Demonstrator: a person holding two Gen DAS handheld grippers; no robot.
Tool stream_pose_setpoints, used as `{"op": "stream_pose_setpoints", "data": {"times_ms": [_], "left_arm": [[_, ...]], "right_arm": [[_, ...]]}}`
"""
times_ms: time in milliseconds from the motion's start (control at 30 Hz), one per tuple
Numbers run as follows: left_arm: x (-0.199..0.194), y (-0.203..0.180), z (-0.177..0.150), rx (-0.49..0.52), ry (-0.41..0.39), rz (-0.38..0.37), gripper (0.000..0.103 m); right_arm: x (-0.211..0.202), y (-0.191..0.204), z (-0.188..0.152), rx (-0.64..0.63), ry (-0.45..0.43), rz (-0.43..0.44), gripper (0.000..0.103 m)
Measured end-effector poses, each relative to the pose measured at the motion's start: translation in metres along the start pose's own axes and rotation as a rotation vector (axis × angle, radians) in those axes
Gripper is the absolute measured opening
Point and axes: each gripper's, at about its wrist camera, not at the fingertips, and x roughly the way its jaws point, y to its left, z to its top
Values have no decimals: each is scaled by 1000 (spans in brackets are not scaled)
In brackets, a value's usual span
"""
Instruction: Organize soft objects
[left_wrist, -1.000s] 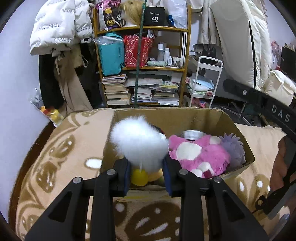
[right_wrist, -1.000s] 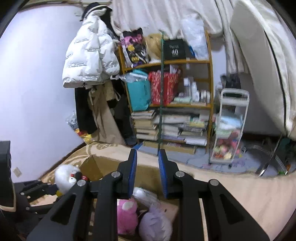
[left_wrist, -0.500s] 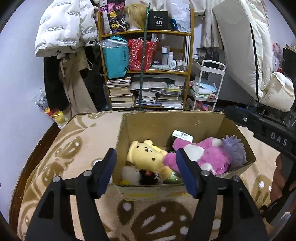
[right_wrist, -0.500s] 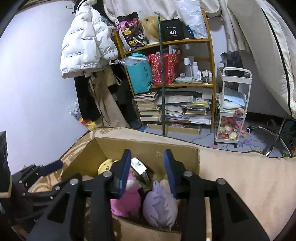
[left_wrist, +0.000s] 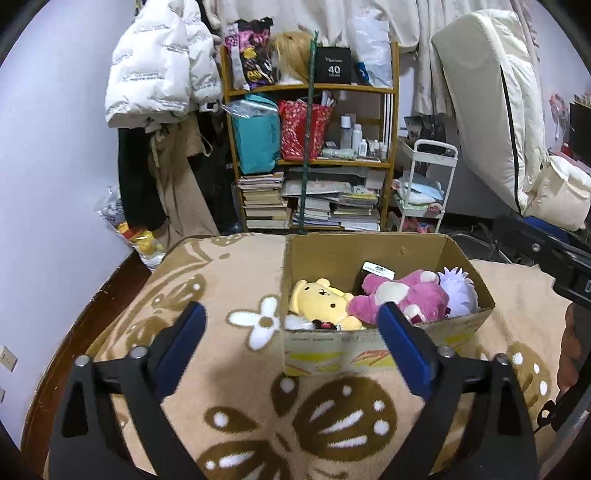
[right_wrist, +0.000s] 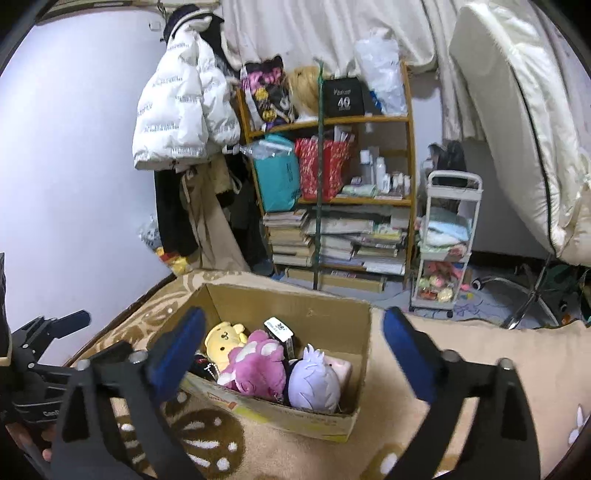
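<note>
Both grippers are wide open and empty right now. The left gripper has just been spreading its jaws with nothing between the pads, and same story for the right gripper.

The soft stuff is all in the cardboard box, which sits just ahead of and below both sets of fingers on the patterned blanket. Inside: yellow bear plush, pink plush, purple fuzzy plush, and a white fluffy toy wedged low at the near wall.

What could go wrong, I'd guess: the pile looks pretty full on the pink/purple side, so anything else dropped on top might roll out over the rim. Also, the box is light cardboard on a soft blanket, so a finger clipping the near wall could shove or tip it.

View differences: the right wrist camera shows a pale pink thing behind the purple plush, plus the other gripper off to its left; the left one hides that. The left camera shows the white toy clearly, which the right view mostly blocks with its own finger.
</note>
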Motion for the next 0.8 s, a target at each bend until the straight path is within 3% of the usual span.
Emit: {"op": "stream_pose_setpoints", "data": {"times_ms": [333, 467, 800], "left_arm": [[-49, 6, -20, -2, -45, 43, 100], [-74, 8, -26, -9, -105, 89, 100], [-120, 17, -43, -37, -153, 96, 100]], "right_arm": [[-46, 6, -1, -8, -57, -42, 103], [-66, 7, -6, -19, -74, -55, 103], [-117, 5, -21, 16, -156, -66, 103]]}}
